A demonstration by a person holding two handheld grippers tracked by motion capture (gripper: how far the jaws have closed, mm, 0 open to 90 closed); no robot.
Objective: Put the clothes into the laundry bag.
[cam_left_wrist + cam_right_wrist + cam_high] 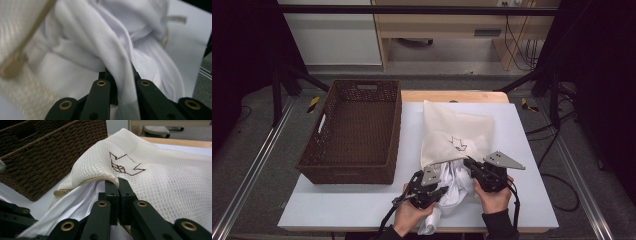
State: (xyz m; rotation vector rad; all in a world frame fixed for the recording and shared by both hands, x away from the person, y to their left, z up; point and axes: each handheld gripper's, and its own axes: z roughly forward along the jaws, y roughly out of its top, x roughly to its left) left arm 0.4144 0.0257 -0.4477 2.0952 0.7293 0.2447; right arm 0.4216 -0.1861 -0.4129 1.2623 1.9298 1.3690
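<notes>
A cream mesh laundry bag (457,135) with a brown embroidered crown lies on the white table, its mouth toward the person. A white garment (452,185) spills out of that mouth. My right gripper (469,164) is shut on the bag's rim at the opening, lifting the edge; in the right gripper view the jaws (118,182) pinch the hem of the mesh bag (162,177) above the white garment (75,207). My left gripper (439,192) is shut on a fold of the garment; the cloth (100,37) runs down between its jaws (120,72).
A dark brown wicker basket (352,170) stands on the left half of the table (337,205), close to the bag; its wall (50,152) shows beside the bag's mouth. The bag's drawstring (177,18) trails on the table. A wooden desk stands beyond the table's far edge.
</notes>
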